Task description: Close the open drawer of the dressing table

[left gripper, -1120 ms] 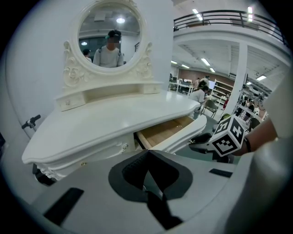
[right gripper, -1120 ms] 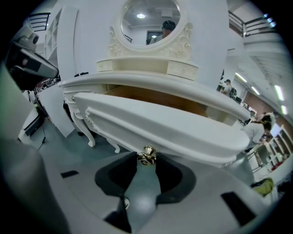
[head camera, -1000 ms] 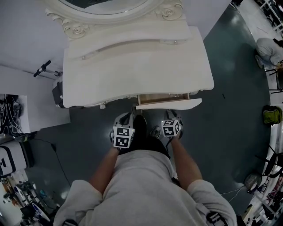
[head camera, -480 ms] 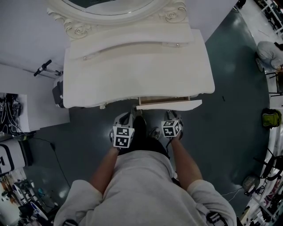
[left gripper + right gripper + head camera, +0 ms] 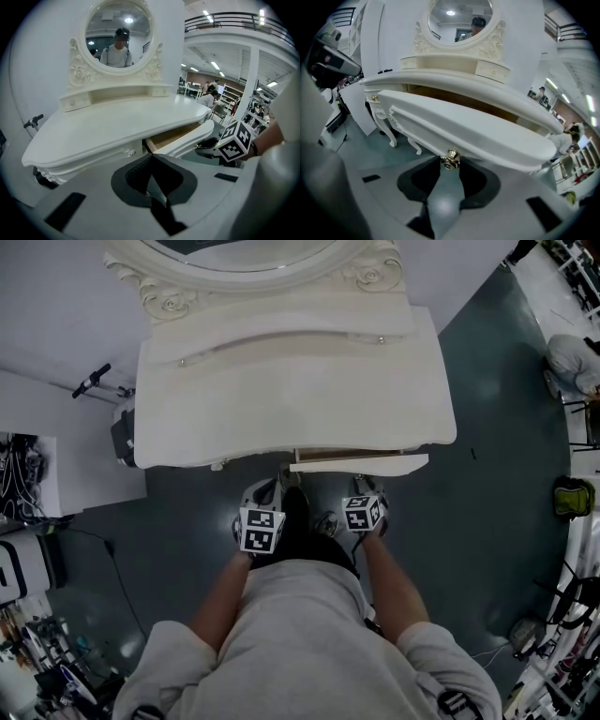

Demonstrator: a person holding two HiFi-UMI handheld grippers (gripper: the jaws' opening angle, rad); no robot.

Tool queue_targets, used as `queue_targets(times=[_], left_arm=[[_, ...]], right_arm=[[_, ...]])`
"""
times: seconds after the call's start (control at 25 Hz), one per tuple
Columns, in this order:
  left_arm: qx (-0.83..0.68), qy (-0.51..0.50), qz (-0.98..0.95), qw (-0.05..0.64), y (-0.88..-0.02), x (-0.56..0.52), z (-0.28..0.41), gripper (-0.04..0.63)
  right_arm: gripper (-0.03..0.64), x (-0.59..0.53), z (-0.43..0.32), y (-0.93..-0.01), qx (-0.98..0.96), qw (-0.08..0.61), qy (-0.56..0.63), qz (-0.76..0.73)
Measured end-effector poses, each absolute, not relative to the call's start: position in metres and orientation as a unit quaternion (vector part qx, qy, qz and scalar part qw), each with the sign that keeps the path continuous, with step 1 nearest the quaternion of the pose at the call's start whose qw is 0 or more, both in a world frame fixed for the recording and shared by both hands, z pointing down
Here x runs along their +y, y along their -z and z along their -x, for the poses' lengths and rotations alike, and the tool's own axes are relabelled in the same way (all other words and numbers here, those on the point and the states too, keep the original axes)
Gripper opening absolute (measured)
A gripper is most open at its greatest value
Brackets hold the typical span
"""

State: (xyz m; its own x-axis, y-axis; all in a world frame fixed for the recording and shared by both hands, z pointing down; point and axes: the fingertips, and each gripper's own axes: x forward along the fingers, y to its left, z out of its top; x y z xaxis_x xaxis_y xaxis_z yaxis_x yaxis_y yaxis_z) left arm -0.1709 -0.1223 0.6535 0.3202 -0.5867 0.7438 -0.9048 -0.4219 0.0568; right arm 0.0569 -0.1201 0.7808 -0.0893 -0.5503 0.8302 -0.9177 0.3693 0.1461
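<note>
The white dressing table (image 5: 291,390) with its oval mirror (image 5: 234,249) stands in front of me. Its right drawer (image 5: 358,463) sticks out a little, showing a thin strip of wooden interior. My right gripper (image 5: 364,486) is shut, its tips touching the drawer's brass knob (image 5: 451,159) in the middle of the white drawer front (image 5: 464,126). To the left of the drawer my left gripper (image 5: 265,491) hangs shut and empty, just short of the table's front edge. In the left gripper view the drawer (image 5: 185,138) shows ajar, with the left gripper (image 5: 151,157) clear of it.
A white cabinet (image 5: 37,474) with cables stands at the left, and a scooter handle (image 5: 91,383) lies beside the table. A person (image 5: 572,348) crouches at the far right near a green bag (image 5: 574,495). A curved table leg (image 5: 386,126) stands left of the drawer.
The drawer has slid further into the table, so less of its wooden inside shows. The right gripper stays at the knob. The left gripper has hardly moved.
</note>
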Motion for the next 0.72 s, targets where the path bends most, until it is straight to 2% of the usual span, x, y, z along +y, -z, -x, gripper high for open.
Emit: queue_targets(times=[0.72], left_arm=[[-0.489, -0.323, -0.772, 0.246, -0.652, -0.135, 0.177, 0.008]], right_arm=[[0.138, -0.133, -0.056, -0.782, -0.706, 0.446, -0.212, -0.508]])
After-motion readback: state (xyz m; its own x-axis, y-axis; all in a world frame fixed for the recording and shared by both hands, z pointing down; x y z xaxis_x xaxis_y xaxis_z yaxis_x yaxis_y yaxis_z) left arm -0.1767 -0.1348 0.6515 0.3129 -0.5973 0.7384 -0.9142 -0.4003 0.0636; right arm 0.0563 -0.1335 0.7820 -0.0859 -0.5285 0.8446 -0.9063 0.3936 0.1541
